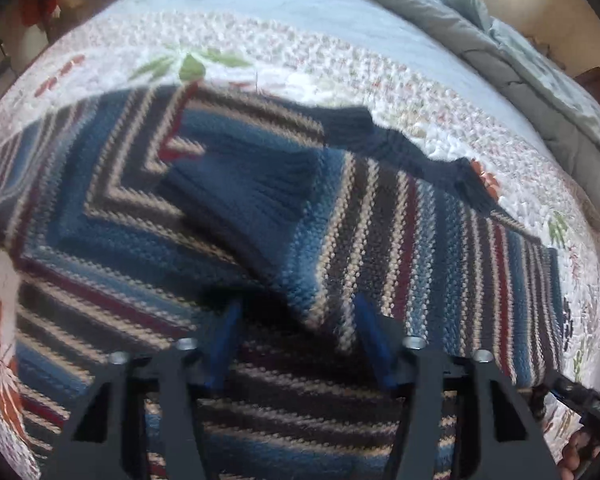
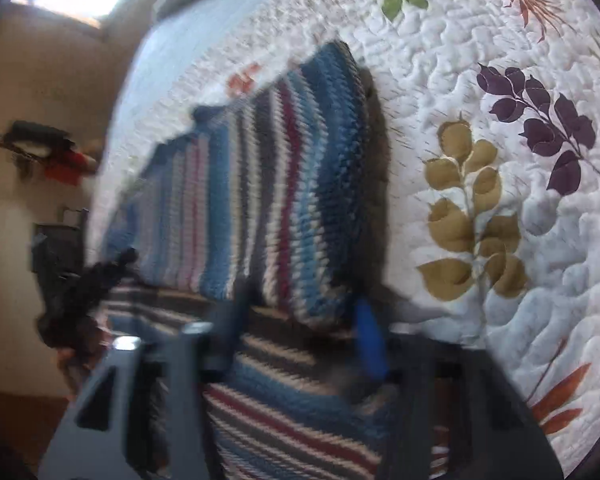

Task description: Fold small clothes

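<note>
A striped knit sweater (image 1: 284,216) in blue, navy, cream and maroon lies spread on a quilted floral bedspread (image 1: 340,68), with a sleeve folded across its middle. My left gripper (image 1: 296,340) hovers over the sweater's near part with its blue-tipped fingers (image 1: 226,340) apart; cloth lies between them but is not pinched. In the right wrist view, the sweater (image 2: 260,184) has a folded edge raised in front of my right gripper (image 2: 300,336). Its fingers (image 2: 370,340) stand apart on either side of the fold. The view is blurred.
A grey blanket (image 1: 520,52) is bunched at the far right of the bed. The bedspread (image 2: 500,160) with leaf prints extends to the right of the sweater. A beige wall and dark objects (image 2: 48,148) lie beyond the bed's left edge.
</note>
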